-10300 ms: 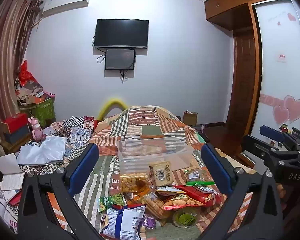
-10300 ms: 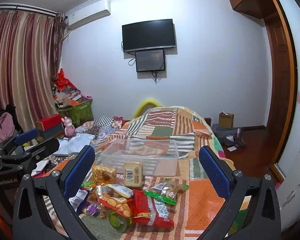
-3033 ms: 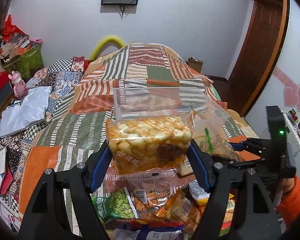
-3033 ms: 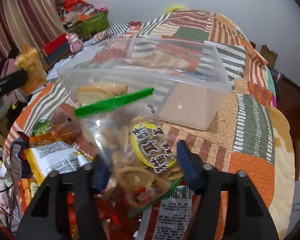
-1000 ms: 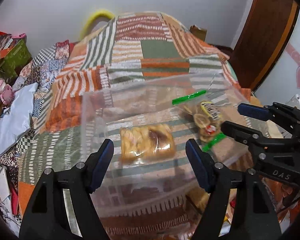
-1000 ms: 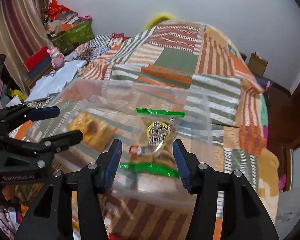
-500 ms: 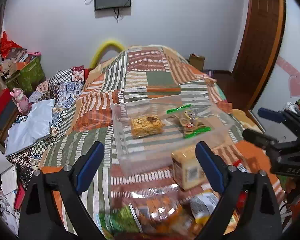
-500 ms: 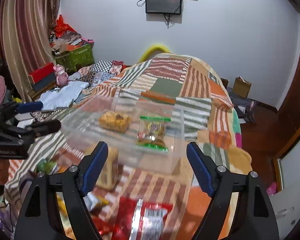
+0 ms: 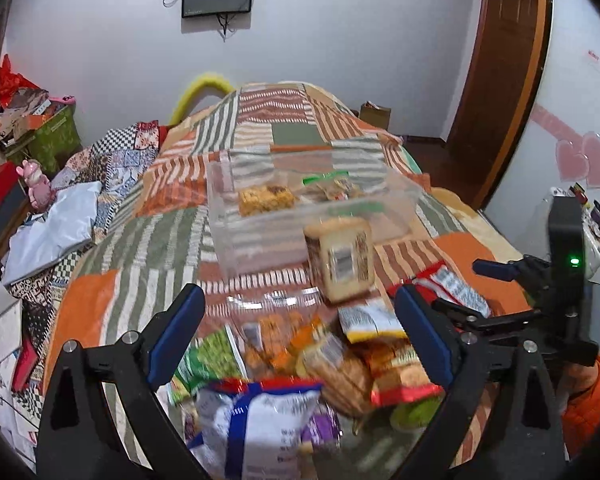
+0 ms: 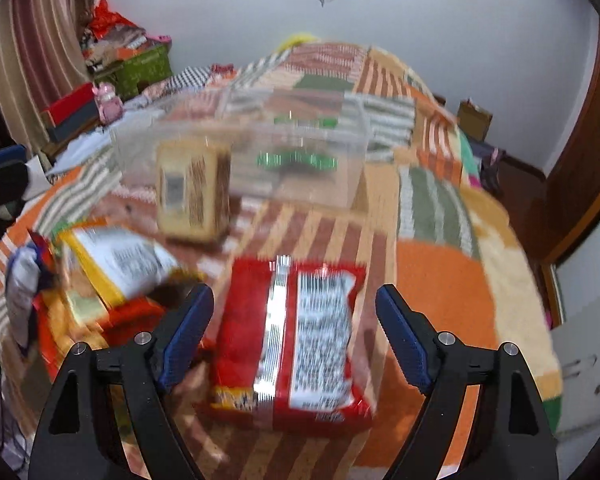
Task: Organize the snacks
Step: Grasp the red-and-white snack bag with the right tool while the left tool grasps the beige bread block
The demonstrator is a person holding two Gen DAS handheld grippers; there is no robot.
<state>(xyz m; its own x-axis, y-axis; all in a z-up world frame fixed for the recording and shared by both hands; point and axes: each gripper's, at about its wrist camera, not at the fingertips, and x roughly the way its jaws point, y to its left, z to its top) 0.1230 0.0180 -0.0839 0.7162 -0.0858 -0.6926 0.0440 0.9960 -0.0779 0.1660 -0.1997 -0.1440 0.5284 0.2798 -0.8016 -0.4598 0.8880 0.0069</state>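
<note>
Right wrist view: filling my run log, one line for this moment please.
right hand-held gripper: open, over red foil snack packet | left hand-held gripper: open | clear plastic bin: two bags inside

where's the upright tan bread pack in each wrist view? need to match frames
Left wrist: tan bread pack right of centre, standing just in front of the clear bin.
Right wrist: same pack upper left of centre, against the bin's near wall.
Shared landmark: the clear bin.
</note>
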